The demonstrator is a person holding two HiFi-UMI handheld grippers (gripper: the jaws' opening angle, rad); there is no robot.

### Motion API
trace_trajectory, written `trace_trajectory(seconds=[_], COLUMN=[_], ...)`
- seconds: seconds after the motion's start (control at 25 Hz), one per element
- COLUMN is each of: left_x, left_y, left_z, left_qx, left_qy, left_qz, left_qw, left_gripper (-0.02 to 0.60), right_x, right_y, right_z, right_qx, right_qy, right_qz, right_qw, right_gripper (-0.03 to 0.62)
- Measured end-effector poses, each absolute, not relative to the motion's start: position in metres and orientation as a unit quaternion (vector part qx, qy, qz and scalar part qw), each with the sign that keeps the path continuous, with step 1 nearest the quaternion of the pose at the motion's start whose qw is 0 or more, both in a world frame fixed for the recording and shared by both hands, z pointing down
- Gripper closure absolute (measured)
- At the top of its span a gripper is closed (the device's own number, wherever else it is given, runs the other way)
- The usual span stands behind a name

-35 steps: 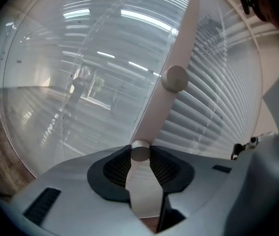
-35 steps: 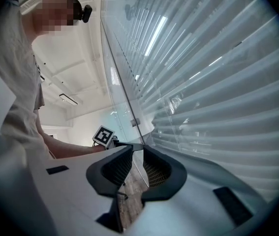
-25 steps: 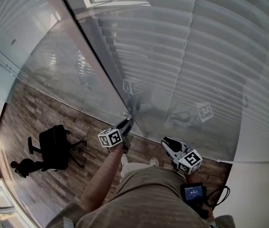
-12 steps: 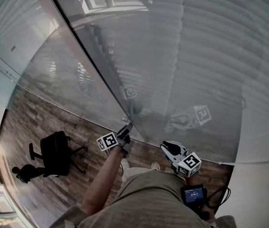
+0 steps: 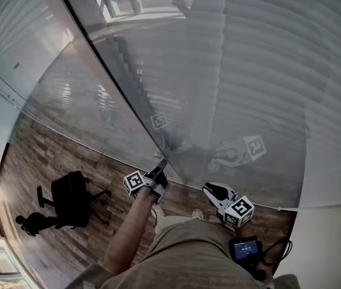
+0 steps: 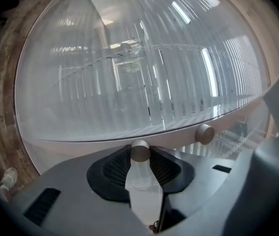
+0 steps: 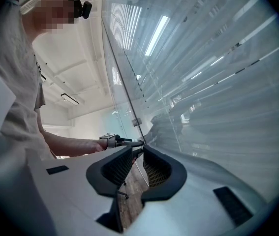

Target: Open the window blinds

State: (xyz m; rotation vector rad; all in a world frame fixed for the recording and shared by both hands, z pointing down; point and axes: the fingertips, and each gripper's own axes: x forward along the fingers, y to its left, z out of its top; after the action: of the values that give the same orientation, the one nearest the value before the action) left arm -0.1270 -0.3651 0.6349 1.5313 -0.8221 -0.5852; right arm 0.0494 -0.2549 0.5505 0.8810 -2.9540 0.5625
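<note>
The blinds (image 5: 266, 71) hang shut, sealed behind a glass wall (image 5: 128, 89); in the left gripper view their slats (image 6: 129, 82) fill the pane. A small round metal knob (image 6: 139, 150) sticks out of the pale frame strip (image 6: 80, 146) between panes. My left gripper (image 6: 140, 157) is shut on this knob, one black pad on each side. In the head view the left gripper (image 5: 161, 164) reaches the glass at its lower seam. My right gripper (image 5: 211, 189) hovers just right of it, near the glass; its jaws (image 7: 138, 154) are open with nothing between them.
A second round knob (image 6: 204, 133) sits on the same frame strip, to the right of the gripped one. A black office chair (image 5: 68, 197) stands on the wood floor (image 5: 44, 155) to the left. A small device (image 5: 246, 249) with a cable hangs at the person's waist.
The left gripper has rolled about its own axis while on the knob; its marker cube has turned. The right gripper has stayed where it was.
</note>
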Motion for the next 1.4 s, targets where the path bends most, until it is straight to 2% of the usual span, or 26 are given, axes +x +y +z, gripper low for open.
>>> trace_trajectory(seconds=[0.36,0.52,0.64,0.76,0.84,0.96,1.08,1.12,1.2,1.28,1.4], left_x=[-0.13,-0.131,-0.129,-0.125,-0.126,-0.131,-0.128,-0.126,-0.124,-0.123,-0.126], left_y=[-0.361,-0.363,-0.365,-0.358,-0.353,-0.351,-0.355,-0.357,-0.358,-0.359,-0.361], left_z=[0.645,0.646,0.643,0.645,0.652,0.656,0.649,0.647,0.645,0.643,0.64], left_qx=[0.565,0.58,0.643,0.727,0.774,0.811,0.818,0.816,0.81,0.805,0.807], left_qy=[-0.281,-0.287,-0.333,-0.391,-0.441,-0.494,-0.518,-0.523,-0.529,-0.533,-0.535], left_qz=[-0.367,-0.366,-0.313,-0.196,-0.079,0.079,0.178,0.199,0.231,0.245,0.221], left_qw=[0.683,0.669,0.615,0.529,0.447,0.302,0.175,0.143,0.101,0.089,0.119], left_gripper=[0.449,0.449,0.447,0.373,0.352,0.351,0.357,0.379,0.443,0.445,0.446], right_x=[0.048,0.048,0.049,0.048,0.048,0.048,0.048,0.048,0.048,0.048,0.05], right_y=[-0.249,-0.248,-0.249,-0.247,-0.246,-0.246,-0.247,-0.247,-0.247,-0.247,-0.249], right_z=[0.555,0.554,0.558,0.565,0.568,0.568,0.569,0.569,0.57,0.568,0.565], right_qx=[0.279,0.278,0.278,0.278,0.278,0.279,0.279,0.279,0.278,0.279,0.282], right_qy=[-0.943,-0.944,-0.945,-0.944,-0.943,-0.943,-0.943,-0.943,-0.943,-0.943,-0.942], right_qz=[0.182,0.177,0.174,0.179,0.181,0.181,0.182,0.182,0.182,0.182,0.183], right_qw=[0.003,0.003,0.001,-0.002,-0.001,0.0,0.001,0.001,0.0,-0.001,-0.001], right_gripper=[0.52,0.52,0.52,0.52,0.52,0.52,0.519,0.52,0.52,0.519,0.52])
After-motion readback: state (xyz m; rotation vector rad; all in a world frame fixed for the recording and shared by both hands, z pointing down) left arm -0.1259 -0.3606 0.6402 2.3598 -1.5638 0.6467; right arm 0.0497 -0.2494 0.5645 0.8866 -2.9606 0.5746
